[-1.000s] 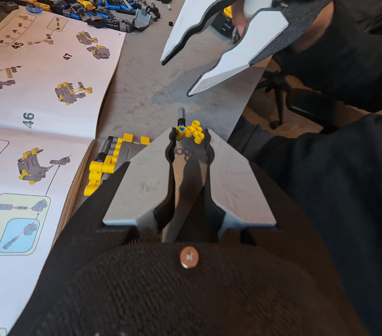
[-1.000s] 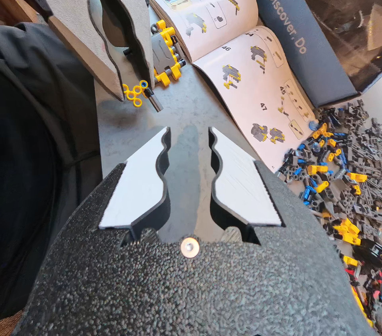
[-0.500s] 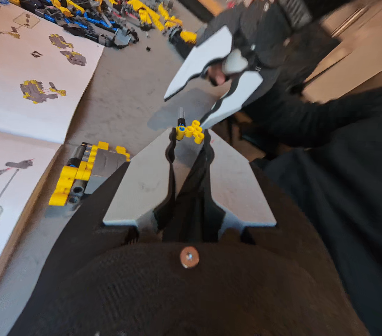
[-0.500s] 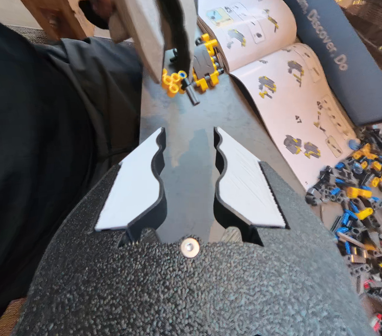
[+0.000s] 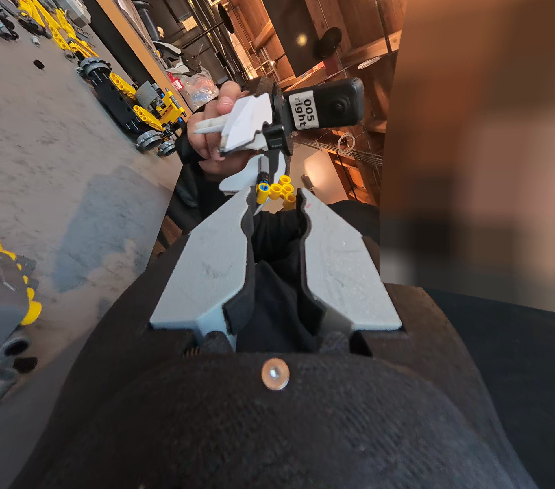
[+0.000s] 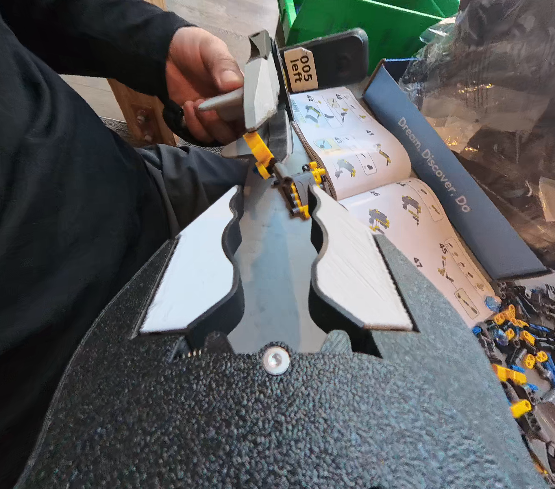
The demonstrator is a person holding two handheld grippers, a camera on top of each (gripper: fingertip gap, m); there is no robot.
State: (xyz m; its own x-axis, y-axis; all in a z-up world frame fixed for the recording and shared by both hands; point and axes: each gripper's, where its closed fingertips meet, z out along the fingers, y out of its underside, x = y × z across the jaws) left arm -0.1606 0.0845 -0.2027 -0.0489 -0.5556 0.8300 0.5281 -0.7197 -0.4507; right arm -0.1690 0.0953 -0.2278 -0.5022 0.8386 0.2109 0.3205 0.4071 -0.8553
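Note:
My left gripper [image 5: 274,194] is shut on a small yellow connector [image 5: 277,191] with several round holes. A grey and black pin [image 5: 263,167] sticks out of its blue-lined end. I hold it in the air beyond the table's edge. My right gripper [image 5: 222,168] is open right in front of it, and the pin lies between its two fingers. In the right wrist view the right gripper [image 6: 274,189] is open, with the connector [image 6: 259,154] and pin [image 6: 280,171] just past its tips, held by the left gripper [image 6: 255,150]. A yellow and grey assembly [image 6: 303,193] lies on the table behind.
An open instruction booklet [image 6: 375,174] lies on the grey table [image 5: 60,159] beside a dark blue box [image 6: 450,189]. A pile of loose yellow, blue and black parts [image 6: 516,354] lies at the right. Green bins [image 6: 345,9] stand beyond. A larger black and yellow build [image 5: 144,108] stands farther along the table. Both grippers' tips are close together, under 4 cm apart.
The left gripper has lifted and tilted up with the connector. The right gripper has turned to face it and closed in, so the pin now lies between its open fingers.

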